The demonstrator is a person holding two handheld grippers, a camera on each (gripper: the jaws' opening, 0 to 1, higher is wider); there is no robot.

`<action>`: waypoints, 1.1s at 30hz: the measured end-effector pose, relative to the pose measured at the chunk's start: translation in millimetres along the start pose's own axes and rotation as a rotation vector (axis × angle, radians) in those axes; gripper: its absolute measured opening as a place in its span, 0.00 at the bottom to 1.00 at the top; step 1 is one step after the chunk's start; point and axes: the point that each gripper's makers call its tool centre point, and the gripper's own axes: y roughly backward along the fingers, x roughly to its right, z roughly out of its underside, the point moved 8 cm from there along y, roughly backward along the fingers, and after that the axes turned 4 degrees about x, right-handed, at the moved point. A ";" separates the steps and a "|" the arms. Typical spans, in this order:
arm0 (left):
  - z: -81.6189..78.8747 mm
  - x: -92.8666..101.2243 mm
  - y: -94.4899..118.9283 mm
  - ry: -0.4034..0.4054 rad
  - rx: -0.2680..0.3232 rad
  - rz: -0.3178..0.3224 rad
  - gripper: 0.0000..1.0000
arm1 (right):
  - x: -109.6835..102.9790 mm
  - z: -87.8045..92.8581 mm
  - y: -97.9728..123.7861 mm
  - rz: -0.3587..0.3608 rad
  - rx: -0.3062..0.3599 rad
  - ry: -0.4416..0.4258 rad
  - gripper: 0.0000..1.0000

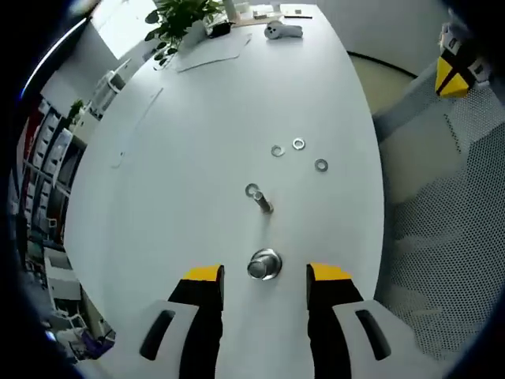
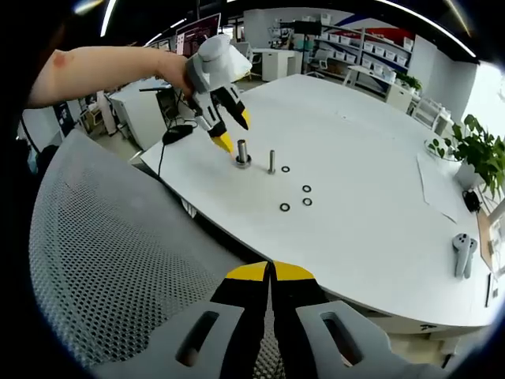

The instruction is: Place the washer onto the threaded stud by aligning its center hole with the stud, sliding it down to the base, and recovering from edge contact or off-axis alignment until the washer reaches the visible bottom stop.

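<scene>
White bench (image 1: pixel 197 118) carries four loose washers (image 1: pixel 298 144) near the upright threaded stud (image 1: pixel 263 202). Left gripper (image 1: pixel 265 274) fingers spread wide, empty, straddling a flanged post (image 1: pixel 264 264). Right gripper (image 2: pixel 271 272) fingers closed, empty.

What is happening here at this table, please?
A person holds a gripper in each hand at a white table. The left gripper is open, its jaws either side of a wide-based stud. A thinner stud stands just beyond, with one washer beside it and three more washers farther off. No washer is picked up or threaded yet. The right gripper is shut, empty, off the table edge above a mesh chair.
</scene>
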 end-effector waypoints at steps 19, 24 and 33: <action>-49.4 67.3 -24.4 0.085 0.129 0.096 0.41 | 4.2 -3.5 3.9 0.046 0.065 -0.011 0.04; -71.2 78.7 -39.6 0.045 0.140 0.130 0.41 | 6.6 -5.6 5.1 0.053 0.099 -0.024 0.04; -82.0 87.1 -68.3 0.015 0.125 0.179 0.41 | 6.0 -4.9 4.5 0.055 0.099 -0.025 0.04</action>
